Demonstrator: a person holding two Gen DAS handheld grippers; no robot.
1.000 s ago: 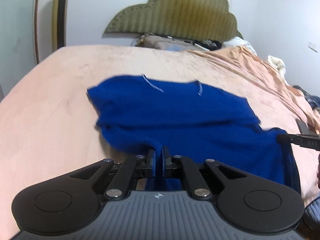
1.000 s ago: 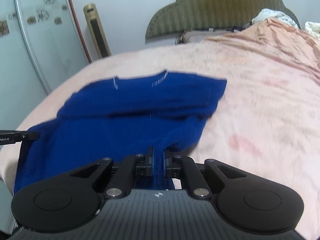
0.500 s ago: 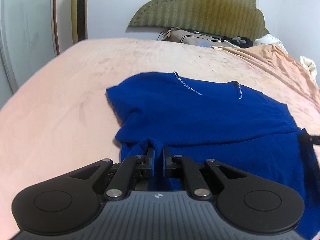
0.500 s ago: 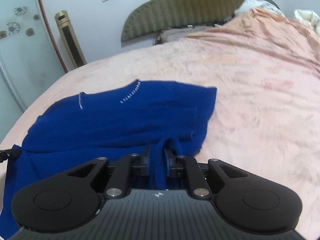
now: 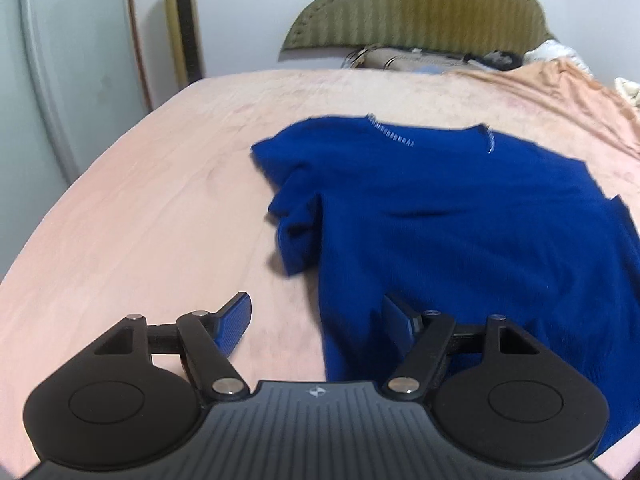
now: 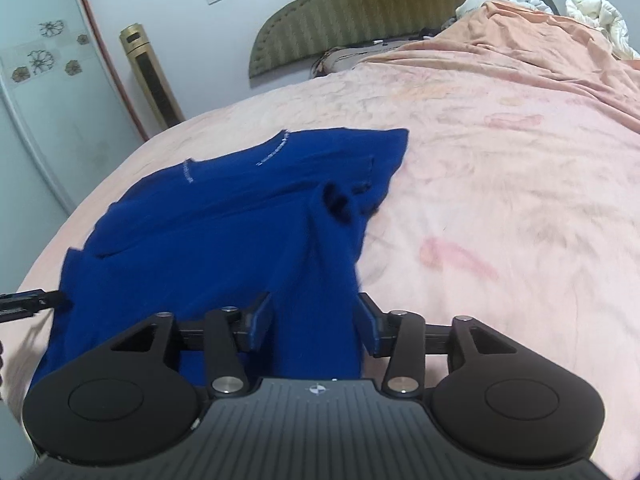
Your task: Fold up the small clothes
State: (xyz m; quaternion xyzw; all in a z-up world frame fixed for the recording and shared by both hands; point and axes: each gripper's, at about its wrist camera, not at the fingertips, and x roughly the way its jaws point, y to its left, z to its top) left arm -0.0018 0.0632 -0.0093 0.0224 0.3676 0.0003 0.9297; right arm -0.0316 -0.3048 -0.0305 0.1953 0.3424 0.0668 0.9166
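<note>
A small blue T-shirt (image 5: 460,220) lies on the peach bed sheet (image 5: 160,220), neck towards the headboard. Its left sleeve is bunched up. My left gripper (image 5: 318,312) is open, with its right finger over the shirt's near left edge and its left finger over bare sheet. In the right wrist view the same shirt (image 6: 208,240) lies with its right sleeve crumpled. My right gripper (image 6: 314,312) is open, with the shirt's near right edge between its fingers. The tip of the left gripper (image 6: 24,302) shows at the shirt's far side.
The bed's olive headboard (image 5: 420,12) stands at the back with pillows and clothes (image 5: 420,62) before it. A crumpled peach blanket (image 6: 540,52) covers the right side. A gold tower fan (image 5: 182,24) and a white wardrobe (image 5: 60,80) stand left of the bed.
Both grippers were shut on the shirt's lower hem corners and carried them towards the collar. Now both have opened and let go, and the shirt lies on the sheet.
</note>
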